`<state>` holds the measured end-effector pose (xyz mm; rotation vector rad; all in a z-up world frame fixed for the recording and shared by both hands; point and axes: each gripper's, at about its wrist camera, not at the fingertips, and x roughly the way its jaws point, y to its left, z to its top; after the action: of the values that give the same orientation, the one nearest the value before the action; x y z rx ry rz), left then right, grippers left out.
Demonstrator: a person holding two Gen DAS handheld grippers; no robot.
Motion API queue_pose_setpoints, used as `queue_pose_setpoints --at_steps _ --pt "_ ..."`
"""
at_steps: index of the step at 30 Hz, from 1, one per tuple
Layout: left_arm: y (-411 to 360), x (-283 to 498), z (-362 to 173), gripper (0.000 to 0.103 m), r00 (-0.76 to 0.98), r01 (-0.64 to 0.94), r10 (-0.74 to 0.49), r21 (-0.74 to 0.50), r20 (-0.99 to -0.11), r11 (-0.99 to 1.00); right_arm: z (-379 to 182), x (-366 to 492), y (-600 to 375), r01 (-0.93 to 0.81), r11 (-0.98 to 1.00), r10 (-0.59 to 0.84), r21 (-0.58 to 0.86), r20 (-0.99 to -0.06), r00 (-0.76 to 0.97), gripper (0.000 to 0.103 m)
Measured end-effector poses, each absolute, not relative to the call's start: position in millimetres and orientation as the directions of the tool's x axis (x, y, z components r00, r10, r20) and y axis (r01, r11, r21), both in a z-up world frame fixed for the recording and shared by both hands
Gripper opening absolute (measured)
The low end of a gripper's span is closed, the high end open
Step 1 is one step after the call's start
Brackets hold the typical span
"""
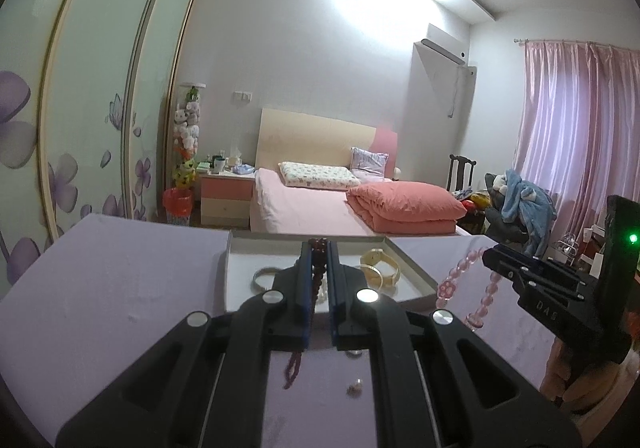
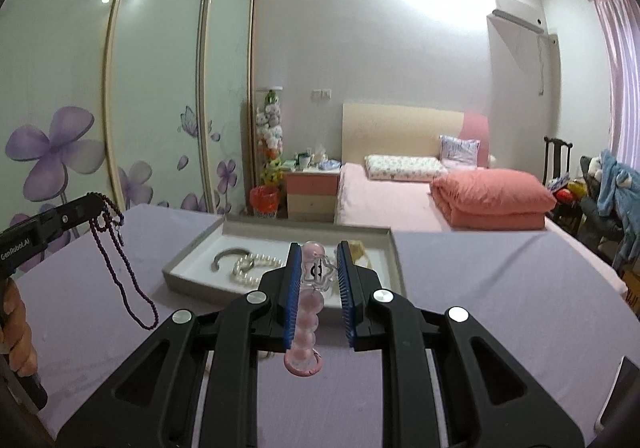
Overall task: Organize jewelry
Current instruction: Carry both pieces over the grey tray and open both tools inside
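Note:
My left gripper is shut on a dark red bead necklace, which hangs from it above the lilac table, as the right wrist view shows. My right gripper is shut on a pink glass bead bracelet with a clear star charm; it also shows in the left wrist view. Both are held just short of a shallow white tray. The tray holds a silver bangle, a pearl strand and gold pieces.
The lilac table top spreads on both sides of the tray. A small earring-like piece lies on the table under my left gripper. A bed, nightstand and wardrobe stand beyond the table's far edge.

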<state>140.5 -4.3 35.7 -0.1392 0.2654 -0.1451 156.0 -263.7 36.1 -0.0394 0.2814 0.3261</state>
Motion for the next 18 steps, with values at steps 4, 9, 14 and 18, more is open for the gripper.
queue_pose_setpoints --at_steps 4,9,14,18 --pt "-6 153 44 0.008 0.959 0.122 -0.156 -0.152 -0.238 0.981 44 166 -261 -0.313 0.950 0.303 0.001 -0.255 0.918 0.019" --pt "-7 174 49 0.008 0.960 0.116 -0.154 -0.167 -0.235 0.979 48 188 -260 -0.298 0.954 0.293 0.013 -0.240 0.926 0.019" --pt "-9 196 53 0.008 0.966 0.102 -0.135 -0.155 -0.219 0.983 49 206 -257 -0.288 0.957 0.287 0.029 -0.233 0.929 0.019" --pt "-12 221 52 0.008 0.968 0.093 -0.124 -0.145 -0.219 0.985 45 230 -253 -0.289 0.956 0.291 0.046 -0.250 0.924 0.019"
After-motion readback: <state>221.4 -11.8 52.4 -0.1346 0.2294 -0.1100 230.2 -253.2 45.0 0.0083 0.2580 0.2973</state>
